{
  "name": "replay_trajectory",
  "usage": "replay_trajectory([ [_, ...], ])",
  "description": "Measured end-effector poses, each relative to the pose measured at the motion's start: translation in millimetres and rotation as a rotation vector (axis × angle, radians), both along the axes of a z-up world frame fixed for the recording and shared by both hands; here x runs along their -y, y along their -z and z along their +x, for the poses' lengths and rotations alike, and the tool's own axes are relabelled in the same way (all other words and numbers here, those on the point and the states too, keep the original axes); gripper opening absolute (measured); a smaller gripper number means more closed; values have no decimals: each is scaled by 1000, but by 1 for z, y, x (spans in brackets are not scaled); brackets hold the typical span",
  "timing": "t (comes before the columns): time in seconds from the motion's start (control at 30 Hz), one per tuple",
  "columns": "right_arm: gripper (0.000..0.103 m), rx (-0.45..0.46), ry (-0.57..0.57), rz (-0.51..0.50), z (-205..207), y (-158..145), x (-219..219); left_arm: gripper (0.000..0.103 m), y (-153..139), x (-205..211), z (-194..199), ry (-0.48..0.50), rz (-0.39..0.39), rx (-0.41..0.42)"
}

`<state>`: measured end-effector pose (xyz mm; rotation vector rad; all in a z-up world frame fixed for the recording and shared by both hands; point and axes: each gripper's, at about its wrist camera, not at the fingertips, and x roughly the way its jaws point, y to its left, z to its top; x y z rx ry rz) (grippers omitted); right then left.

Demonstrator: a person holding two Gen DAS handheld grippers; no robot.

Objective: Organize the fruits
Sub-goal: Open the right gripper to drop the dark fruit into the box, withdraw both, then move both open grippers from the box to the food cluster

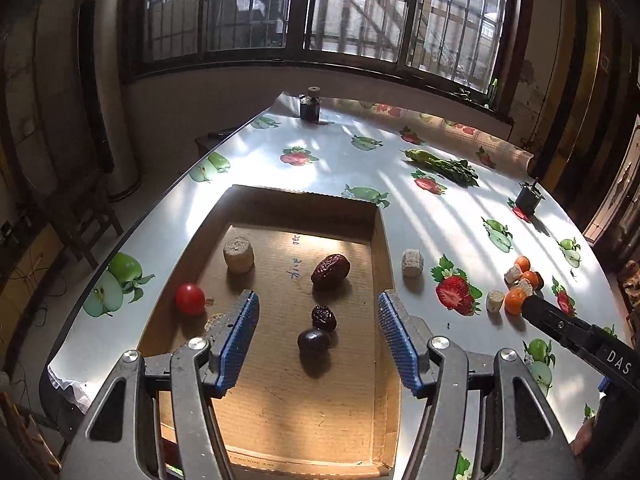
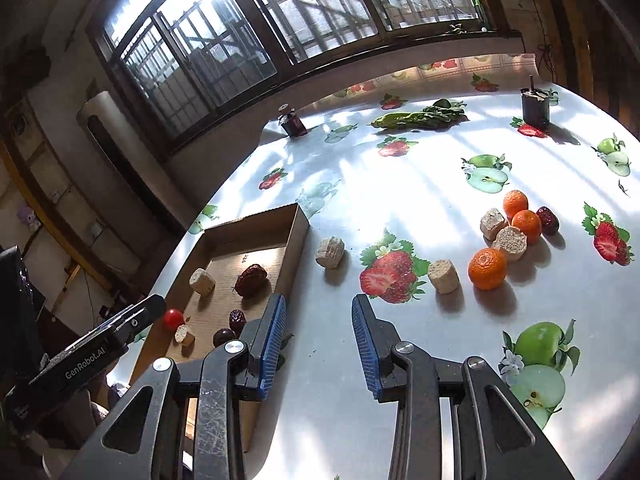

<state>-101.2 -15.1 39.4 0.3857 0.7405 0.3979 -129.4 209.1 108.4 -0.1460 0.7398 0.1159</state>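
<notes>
Both our grippers, left (image 1: 318, 330) and right (image 2: 319, 338), hold empty jaws wide; next we reach the nearest orange (image 2: 487, 269) for the cardboard tray (image 2: 296, 240).

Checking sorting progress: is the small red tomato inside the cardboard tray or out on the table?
Inside. The tomato lies on the floor of the cardboard tray, against its left wall, in both views.
</notes>
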Motion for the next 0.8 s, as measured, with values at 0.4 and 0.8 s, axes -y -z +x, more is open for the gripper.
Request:
replay_trajectory([
  [0.4, 44, 14, 180, 81, -4, -7, 96, 66, -2, 49, 8, 51, 125, -8],
  [0.8, 45, 17, 287, 26, -8, 3, 149, 70, 17, 67, 28, 107, 54, -96],
])
